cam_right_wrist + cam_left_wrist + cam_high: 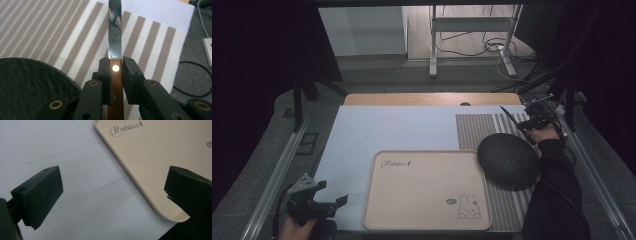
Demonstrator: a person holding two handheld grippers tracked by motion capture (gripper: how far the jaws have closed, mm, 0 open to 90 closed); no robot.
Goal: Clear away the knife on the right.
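Two black jaws of the right gripper point(115, 68) clamp the wooden handle of a knife point(115, 37) at the right edge of the high view, its blade hanging over the striped mat point(62, 30). The narrow hold could let the blade pivot or slip toward the dark round mat point(508, 159). The left gripper point(334, 202), lower left, gapes empty beside the beige tray point(427, 192).

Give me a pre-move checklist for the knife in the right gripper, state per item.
1. Grip: right gripper shut on the knife at its wooden handle: ok.
2. Blade: points away from the hand, above the striped mat, touching nothing: ok.
3. Dark round mat: lies beside the right hand, apart from the blade: ok.
4. Tray: bare surface, nothing lying on it: ok.
5. Left gripper: open, holds nothing, by the tray's near left corner: ok.
6. Blade edge direction: cannot tell.
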